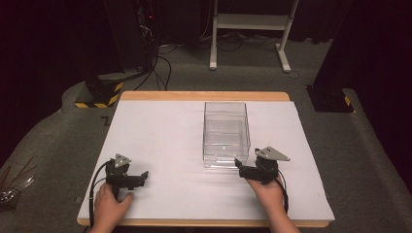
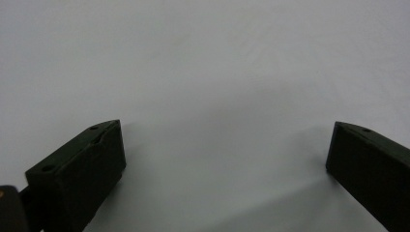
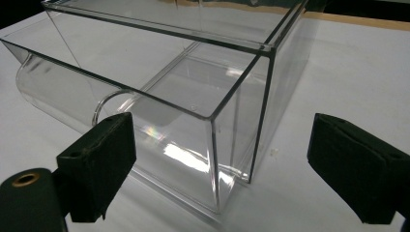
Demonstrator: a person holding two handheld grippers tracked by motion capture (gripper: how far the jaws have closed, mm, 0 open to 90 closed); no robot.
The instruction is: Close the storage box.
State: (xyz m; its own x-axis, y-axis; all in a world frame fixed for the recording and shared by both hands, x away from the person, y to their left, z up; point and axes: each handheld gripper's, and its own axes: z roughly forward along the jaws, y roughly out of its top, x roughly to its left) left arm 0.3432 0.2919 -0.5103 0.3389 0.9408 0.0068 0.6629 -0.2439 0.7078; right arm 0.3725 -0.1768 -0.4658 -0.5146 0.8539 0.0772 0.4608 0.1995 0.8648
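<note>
Jaws on the right hand-held gripper stand wide apart, nothing between them. It sits low over the desk, just off the near right corner of the clear box, pointing left toward it. In the right gripper view that corner of the box stands between the two jaws but farther out, not touching either. Right hand wraps the grip from behind; grey three-cornered plate on top, cable trailing back along the wrist.

Left hand-held gripper also released, jaws spread wide. In the left gripper view there is bare white desk surface between and beyond them. It's at the near left part of the desk, pointing right, well apart from the box. Left hand holds it, cable looping off its left side.

Box: transparent, open-topped, rectangular, standing upright right of centre on the desk, long side running front to back. A curved clear piece shows at its near lower edge in the right gripper view; can't tell what it is. No contents that I can make out.

Desk has a white top with a wooden edge at front and back. Beyond it: grey carpet floor, white frame legs.
</note>
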